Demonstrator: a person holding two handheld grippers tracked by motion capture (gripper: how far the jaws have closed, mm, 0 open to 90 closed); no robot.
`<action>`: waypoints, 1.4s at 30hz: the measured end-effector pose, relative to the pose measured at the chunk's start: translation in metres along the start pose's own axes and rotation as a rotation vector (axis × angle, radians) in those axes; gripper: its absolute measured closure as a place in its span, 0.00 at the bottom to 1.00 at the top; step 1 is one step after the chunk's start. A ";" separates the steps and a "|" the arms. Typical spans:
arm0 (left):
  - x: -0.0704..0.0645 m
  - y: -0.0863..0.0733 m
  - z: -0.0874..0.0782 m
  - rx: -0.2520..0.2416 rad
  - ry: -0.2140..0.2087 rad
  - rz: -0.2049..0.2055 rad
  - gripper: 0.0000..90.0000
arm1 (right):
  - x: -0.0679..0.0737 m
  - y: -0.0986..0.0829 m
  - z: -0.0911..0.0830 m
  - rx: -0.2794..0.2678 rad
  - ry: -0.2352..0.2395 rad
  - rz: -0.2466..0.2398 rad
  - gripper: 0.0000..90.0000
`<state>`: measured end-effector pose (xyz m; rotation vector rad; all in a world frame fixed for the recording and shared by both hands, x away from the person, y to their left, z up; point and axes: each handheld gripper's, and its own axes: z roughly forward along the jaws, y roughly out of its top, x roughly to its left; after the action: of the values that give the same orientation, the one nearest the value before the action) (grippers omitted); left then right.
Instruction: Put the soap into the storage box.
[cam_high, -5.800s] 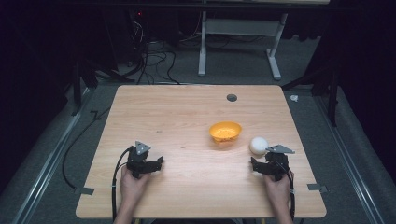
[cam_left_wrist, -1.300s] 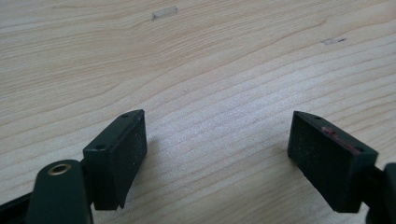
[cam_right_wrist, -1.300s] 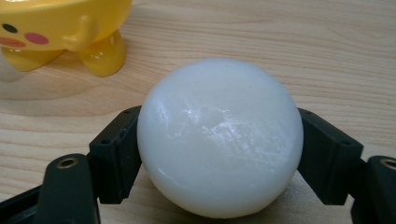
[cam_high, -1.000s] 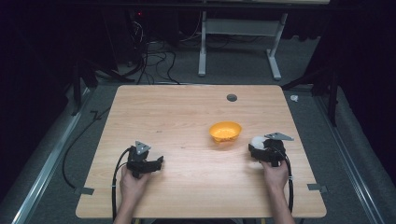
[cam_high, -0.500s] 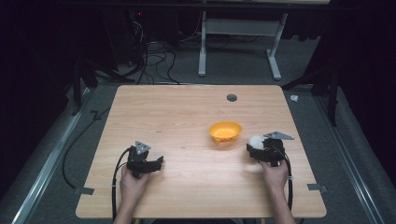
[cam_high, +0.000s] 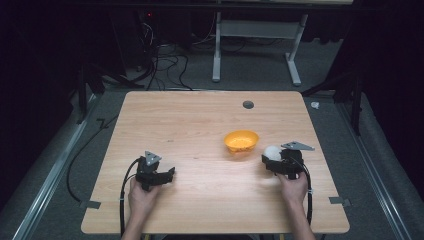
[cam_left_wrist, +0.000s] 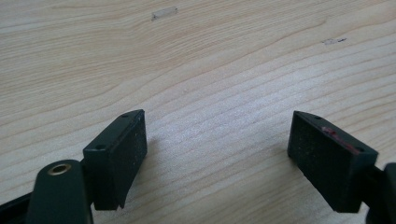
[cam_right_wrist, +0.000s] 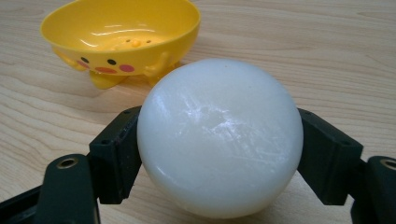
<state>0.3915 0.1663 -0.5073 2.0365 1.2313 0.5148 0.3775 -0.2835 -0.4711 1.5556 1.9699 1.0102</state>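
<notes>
A white ball (cam_right_wrist: 219, 135) sits between the two jaws of my right gripper (cam_right_wrist: 219, 154), which is shut on it; in the high view the ball (cam_high: 271, 151) shows at the gripper's (cam_high: 274, 159) left tip, near the table's right side. Just beyond it stands a yellow chick-faced bowl (cam_right_wrist: 121, 39), also seen left of the ball as the bowl (cam_high: 241, 141). My left gripper (cam_left_wrist: 217, 154) rests open over bare wood at the front left (cam_high: 167, 176), with nothing between its jaws.
The wooden table (cam_high: 180, 125) has a round grommet hole (cam_high: 248, 104) near its back edge. Tape tabs mark the front corners (cam_high: 90, 204). Cables trail off the left side, and a desk frame (cam_high: 255, 45) stands on the floor behind.
My right gripper moved forward up to the white ball, closed on it and carried it slightly left toward the bowl. The left gripper stayed where it was.
</notes>
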 end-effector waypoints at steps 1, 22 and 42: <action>0.000 0.000 0.000 0.000 0.000 0.000 0.23 | 0.000 0.000 0.000 0.000 0.000 0.000 0.28; 0.000 0.000 0.000 0.000 0.000 0.000 0.23 | 0.018 0.012 -0.004 -0.021 0.041 -0.050 0.28; 0.000 0.000 0.000 0.000 0.000 0.000 0.22 | 0.026 0.023 -0.004 -0.021 0.085 -0.068 0.27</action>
<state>0.3914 0.1663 -0.5073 2.0364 1.2313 0.5148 0.3825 -0.2570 -0.4485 1.4468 2.0480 1.0826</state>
